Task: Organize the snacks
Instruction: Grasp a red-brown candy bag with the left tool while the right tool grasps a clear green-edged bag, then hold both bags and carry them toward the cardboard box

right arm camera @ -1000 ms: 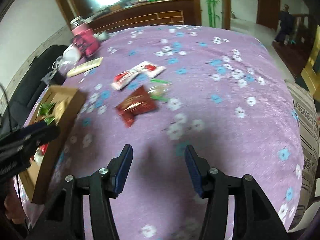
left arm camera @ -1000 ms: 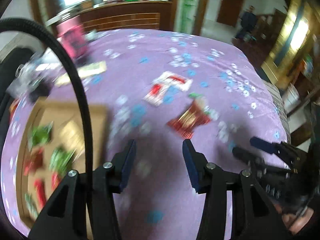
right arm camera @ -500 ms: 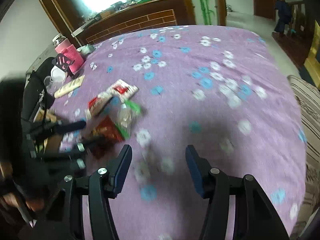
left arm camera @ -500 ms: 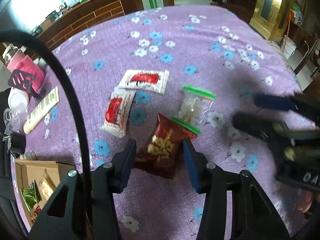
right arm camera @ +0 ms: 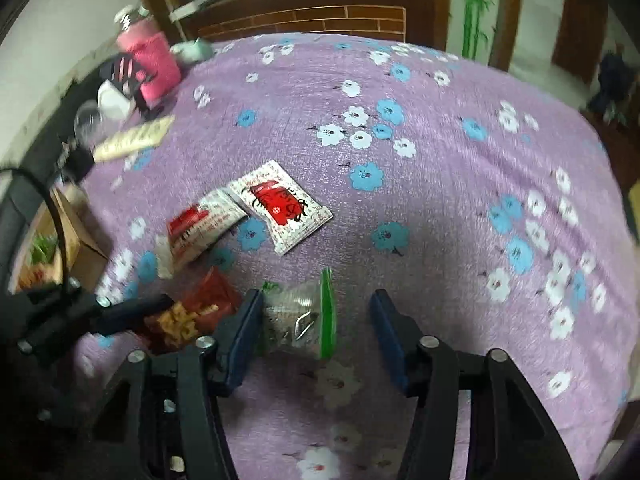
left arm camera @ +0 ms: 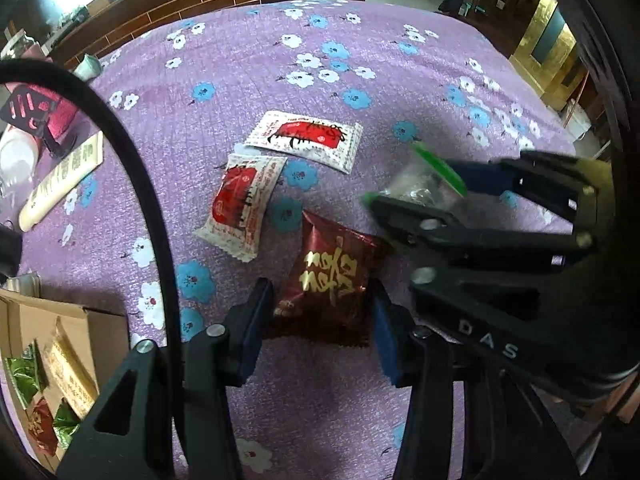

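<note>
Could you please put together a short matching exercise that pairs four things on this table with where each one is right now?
Things:
1. dark red snack packet
2. clear packet with green edges
3. cardboard box
4. pink bottle

Places:
A. at the table's far corner
B. between the open left gripper fingers
C. at the table edge, holding wrapped snacks
D. between the open right gripper fingers, nearer one finger

Pairs: 1-B, 2-D, 3-C, 4-A

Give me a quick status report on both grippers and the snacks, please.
Left gripper open, straddling dark red snack packet. Right gripper open around clear green-edged bag. Nothing blocking either.
</note>
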The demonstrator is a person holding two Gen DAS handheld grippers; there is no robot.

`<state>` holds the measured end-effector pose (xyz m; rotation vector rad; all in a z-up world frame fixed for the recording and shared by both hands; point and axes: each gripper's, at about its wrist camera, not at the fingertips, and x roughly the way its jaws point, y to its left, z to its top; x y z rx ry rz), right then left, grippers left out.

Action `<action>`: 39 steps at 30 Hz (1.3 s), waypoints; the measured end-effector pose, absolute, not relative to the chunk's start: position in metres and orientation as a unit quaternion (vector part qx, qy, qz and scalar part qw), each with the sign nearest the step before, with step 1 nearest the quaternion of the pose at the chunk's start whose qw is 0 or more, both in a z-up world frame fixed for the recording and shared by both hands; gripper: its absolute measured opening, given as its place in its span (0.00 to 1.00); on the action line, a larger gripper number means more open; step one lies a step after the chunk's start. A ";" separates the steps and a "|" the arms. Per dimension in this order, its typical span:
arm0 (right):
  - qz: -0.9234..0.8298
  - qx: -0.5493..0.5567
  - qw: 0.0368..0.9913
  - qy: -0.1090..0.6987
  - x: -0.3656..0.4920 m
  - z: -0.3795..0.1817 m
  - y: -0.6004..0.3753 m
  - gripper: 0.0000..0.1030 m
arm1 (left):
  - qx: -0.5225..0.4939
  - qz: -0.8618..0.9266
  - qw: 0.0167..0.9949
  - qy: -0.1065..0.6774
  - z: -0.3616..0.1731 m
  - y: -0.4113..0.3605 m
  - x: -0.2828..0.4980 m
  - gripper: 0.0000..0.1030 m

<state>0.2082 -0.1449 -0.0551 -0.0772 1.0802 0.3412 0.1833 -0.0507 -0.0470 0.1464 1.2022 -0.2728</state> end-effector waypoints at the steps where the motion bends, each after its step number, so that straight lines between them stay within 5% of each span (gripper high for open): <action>1: 0.159 -0.041 0.845 0.509 0.207 -0.055 -0.148 0.40 | 0.063 -0.127 0.814 0.564 -0.047 -0.050 0.184 0.47; 3: 0.155 -0.036 0.848 0.506 0.205 -0.055 -0.156 0.28 | 0.058 -0.126 0.815 0.563 -0.047 -0.049 0.186 0.47; 19: 0.150 -0.013 0.851 0.504 0.153 -0.054 -0.196 0.28 | 0.017 -0.150 0.818 0.555 -0.045 -0.043 0.160 0.32; 39: 0.138 0.044 0.856 0.497 0.057 -0.053 -0.220 0.28 | 0.017 -0.190 0.808 0.558 -0.042 -0.042 0.066 0.30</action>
